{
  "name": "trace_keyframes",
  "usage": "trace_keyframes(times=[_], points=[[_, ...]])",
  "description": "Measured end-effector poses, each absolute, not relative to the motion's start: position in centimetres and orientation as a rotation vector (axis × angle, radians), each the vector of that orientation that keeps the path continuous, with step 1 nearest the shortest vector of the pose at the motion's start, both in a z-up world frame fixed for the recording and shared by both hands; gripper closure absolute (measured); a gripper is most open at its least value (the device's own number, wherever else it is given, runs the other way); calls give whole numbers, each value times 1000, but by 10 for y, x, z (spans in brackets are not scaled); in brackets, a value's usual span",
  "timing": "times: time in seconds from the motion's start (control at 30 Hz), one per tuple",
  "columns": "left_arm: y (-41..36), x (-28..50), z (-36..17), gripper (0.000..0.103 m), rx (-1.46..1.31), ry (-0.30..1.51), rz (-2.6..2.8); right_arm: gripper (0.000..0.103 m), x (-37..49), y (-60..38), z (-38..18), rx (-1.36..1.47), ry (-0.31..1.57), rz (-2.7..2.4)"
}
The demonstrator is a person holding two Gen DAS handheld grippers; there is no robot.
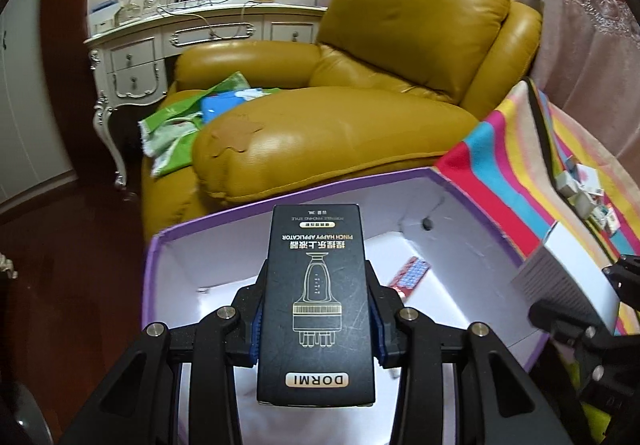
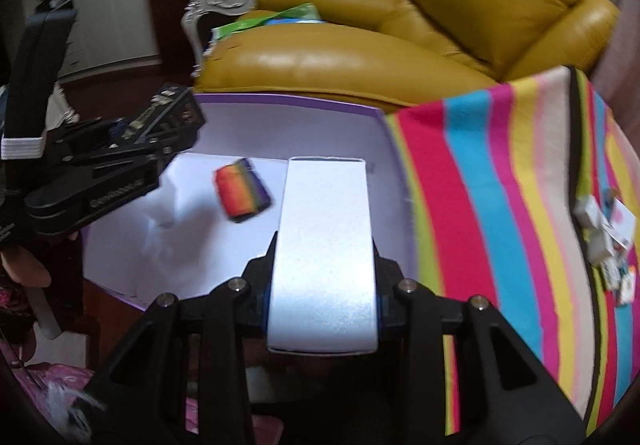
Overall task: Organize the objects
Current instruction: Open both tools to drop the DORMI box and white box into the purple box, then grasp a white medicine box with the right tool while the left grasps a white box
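Left gripper (image 1: 316,309) and right gripper (image 2: 322,277), both clamped, side by side.

The black box (image 1: 316,305) hides much of the purple carton's (image 1: 472,193) floor; the small items (image 2: 608,241) on the striped cloth (image 2: 480,185) are too blurred to identify — the rainbow object (image 2: 242,191) likewise.

Two matte black plastic two-finger grippers, hand-held

The left gripper (image 1: 316,309) and right gripper (image 2: 323,285) each show angular black linkage arms with triangular cut-outs, round silver pivot screws and blue pads inside the jaws. At nine o'clock in the right wrist view, bare skin of the left hand (image 2: 24,269) shows beside a white band.
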State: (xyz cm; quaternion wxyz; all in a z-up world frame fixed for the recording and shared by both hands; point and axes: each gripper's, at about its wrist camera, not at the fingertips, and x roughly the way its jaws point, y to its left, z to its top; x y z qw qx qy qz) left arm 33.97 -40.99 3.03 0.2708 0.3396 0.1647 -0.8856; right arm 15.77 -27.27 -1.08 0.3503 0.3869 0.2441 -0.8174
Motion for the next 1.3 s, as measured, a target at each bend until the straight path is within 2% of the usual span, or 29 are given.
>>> trace_keyframes(times=[0.1,0.17,0.23,0.27,0.3,0.5,0.63,0.87,1.03,1.17,1.3], points=[[-414,344,29,62,915,442,-2365,63,165,-288,-15,983,629,-2069],[-413,347,28,56,912,444,-2343,61,166,-295,-16,975,600,-2044],[-416,349,30,23,893,438,-2301,36,167,-295,-15,984,536,-2004],[-416,350,32,17,873,430,-2273,33,167,-295,-14,978,514,-2000],[-415,352,34,15,851,428,-2268,29,167,-291,-11,954,493,-2014],[-395,335,50,15,832,459,-2358,22,144,-237,9,922,387,-2196],[-353,294,56,15,928,394,-2492,21,113,-173,8,1013,279,-2364],[-239,165,46,15,1226,258,-2763,21,70,-49,-11,1208,152,-2652],[-196,76,28,15,1327,315,-2767,21,49,34,-29,1338,-1,-2777],[-173,12,13,15,1343,271,-2749,21,24,77,-42,1397,64,-2824],[-159,-11,3,14,1346,208,-2760,20,-15,101,-54,1383,301,-2846]])
